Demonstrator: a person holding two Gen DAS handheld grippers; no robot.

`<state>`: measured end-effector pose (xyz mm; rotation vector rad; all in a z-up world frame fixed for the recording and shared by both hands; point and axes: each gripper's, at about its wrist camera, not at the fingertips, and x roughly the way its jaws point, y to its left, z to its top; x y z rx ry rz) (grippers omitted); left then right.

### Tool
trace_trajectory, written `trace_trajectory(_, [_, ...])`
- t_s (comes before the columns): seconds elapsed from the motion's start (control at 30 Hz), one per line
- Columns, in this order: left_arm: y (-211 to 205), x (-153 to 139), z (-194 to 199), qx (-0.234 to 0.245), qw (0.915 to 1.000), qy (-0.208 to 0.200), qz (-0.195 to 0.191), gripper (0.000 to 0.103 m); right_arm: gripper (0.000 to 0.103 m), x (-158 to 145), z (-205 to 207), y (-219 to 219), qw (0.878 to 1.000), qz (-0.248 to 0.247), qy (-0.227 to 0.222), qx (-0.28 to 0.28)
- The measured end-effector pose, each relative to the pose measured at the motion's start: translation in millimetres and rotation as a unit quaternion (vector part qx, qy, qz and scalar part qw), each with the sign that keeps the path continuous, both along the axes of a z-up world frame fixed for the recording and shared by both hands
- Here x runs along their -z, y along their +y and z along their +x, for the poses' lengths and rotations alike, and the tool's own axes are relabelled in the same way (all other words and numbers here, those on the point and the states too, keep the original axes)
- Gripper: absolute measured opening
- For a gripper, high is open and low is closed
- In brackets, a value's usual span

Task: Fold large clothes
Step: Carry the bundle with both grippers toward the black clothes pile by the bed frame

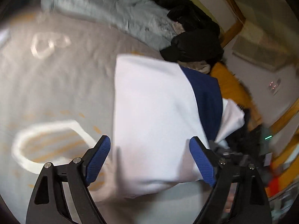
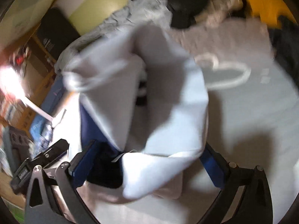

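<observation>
Left gripper [image 1: 149, 155] and right gripper [image 2: 147, 166]: jaws wide apart, gripping nothing, white-and-blue garment [image 1: 155, 100] loose between them on bed [image 1: 56, 85].

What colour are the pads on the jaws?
Blue pads, on black arms. The left wrist view shows them best.

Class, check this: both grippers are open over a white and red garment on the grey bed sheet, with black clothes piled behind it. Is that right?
One detail is wrong: the garment is white and dark blue, not red, as the left wrist view shows. The rest stands: the left gripper and right gripper are open, the bed sheet is grey, and black clothes lie behind.
</observation>
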<state>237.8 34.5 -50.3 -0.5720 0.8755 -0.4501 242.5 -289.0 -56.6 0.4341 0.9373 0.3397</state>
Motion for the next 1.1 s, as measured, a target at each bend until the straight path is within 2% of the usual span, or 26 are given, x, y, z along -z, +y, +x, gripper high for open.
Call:
trace_trajectory(0.1, [1,18,12,0.007,0.9986,0.041,-0.034,0.097,0.102,25,10,-15,0.997,0.063,0.039,0.015])
trace_trajectory(0.17, [-1,32,17,0.015,0.9963,0.06,-0.059,0.101,0.091,29,11,-18,0.997,0.073,0.026,0.009])
trace_trajectory(0.2, [-1,40,19,0.018,0.9941,0.073,-0.078,0.102,0.072,28,11,-17,0.997,0.08,0.017,-0.002])
trace_trajectory(0.23, [1,49,21,0.019,0.991,0.085,-0.101,0.102,0.066,29,10,-16,0.995,0.094,0.014,-0.011])
trace_trajectory(0.27, [3,51,22,0.02,0.9903,0.085,-0.108,0.097,0.063,29,9,-15,0.995,0.099,0.011,-0.007])
trace_trajectory(0.33, [2,46,20,0.026,0.9906,0.077,-0.11,0.081,0.049,28,7,-15,0.994,0.11,-0.002,-0.009])
trace_trajectory(0.37, [2,42,17,0.023,0.9918,0.071,-0.104,0.072,0.047,25,4,-14,0.994,0.108,-0.012,-0.008])
trace_trajectory(0.4, [1,37,15,0.024,0.9933,0.06,-0.096,0.068,0.044,22,2,-13,0.995,0.099,-0.02,-0.013])
trace_trajectory(0.47, [-3,21,9,0.03,0.9966,0.034,-0.07,0.058,0.041,8,-4,-8,0.996,0.078,-0.045,-0.021])
trace_trajectory(0.57, [-10,-6,6,0.043,0.9969,0.004,-0.066,0.055,0.04,-13,-10,-8,0.995,0.061,-0.068,-0.025])
trace_trajectory(0.63, [-26,-35,-1,0.062,0.997,-0.035,-0.032,0.055,0.039,-26,-17,-13,0.995,0.059,-0.08,-0.023])
trace_trajectory(0.7, [-48,-65,-5,0.08,0.994,-0.075,-0.01,0.055,0.039,-45,-25,-27,0.993,0.064,-0.093,-0.018])
trace_trajectory(0.8, [-81,-109,-4,0.101,0.9876,-0.119,-0.017,0.055,0.039,-77,-39,-52,0.991,0.062,-0.119,0.007])
trace_trajectory(0.9, [-125,-148,1,0.139,0.9761,-0.164,-0.031,0.055,0.039,-112,-56,-85,0.984,0.056,-0.16,0.047])
trace_trajectory(0.97, [-162,-171,9,0.17,0.9663,-0.188,-0.044,0.055,0.039,-138,-72,-111,0.978,0.034,-0.193,0.072])
trace_trajectory(1.1, [-251,-210,28,0.231,0.9437,-0.223,-0.078,0.055,0.039,-190,-97,-179,0.956,-0.017,-0.247,0.155])
